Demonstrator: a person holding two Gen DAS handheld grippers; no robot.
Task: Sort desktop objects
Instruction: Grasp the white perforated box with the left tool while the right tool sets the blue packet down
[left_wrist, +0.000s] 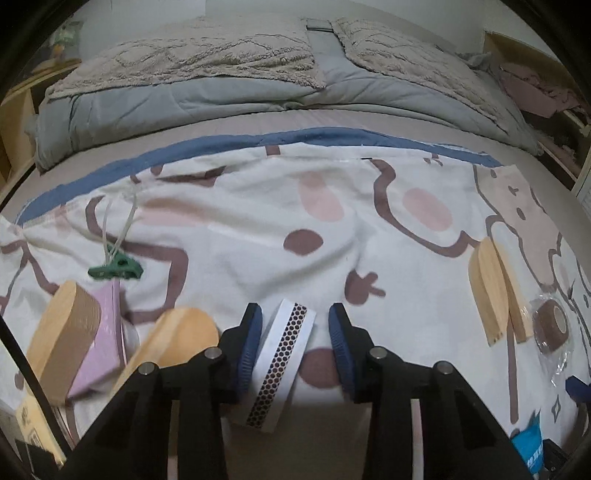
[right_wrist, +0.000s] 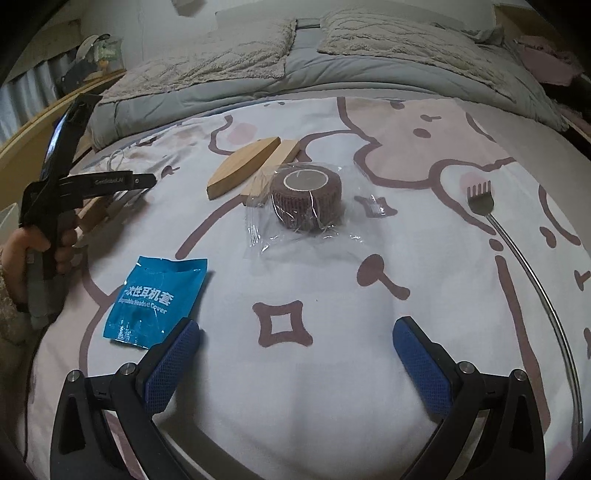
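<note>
Currently the matchbox (left_wrist: 281, 363) lies tilted between the pads of the left gripper (left_wrist: 295, 339), striker strip (dotted brown) facing up. Left pad looks to touch its near edge; a gap shows on the right side, so the jaws are narrowed around it but not clamped, i.e. no firm hold yet.

Risk: the box sits skewed to the jaw line, far end toward 1 o'clock, near end toward 7. Closing on the diagonal could rotate it or squirt it out, and the soft bedsheet (left_wrist: 240, 221) gives little support underneath. Pinching too hard could crush the cardboard.

Right gripper (right_wrist: 295, 350) hangs released and empty; bandage roll (right_wrist: 306, 197) in clear wrap lies well ahead at 12 o'clock, blue headset-cover packet (right_wrist: 155, 299) just beside its left pad at 10 o'clock
</note>
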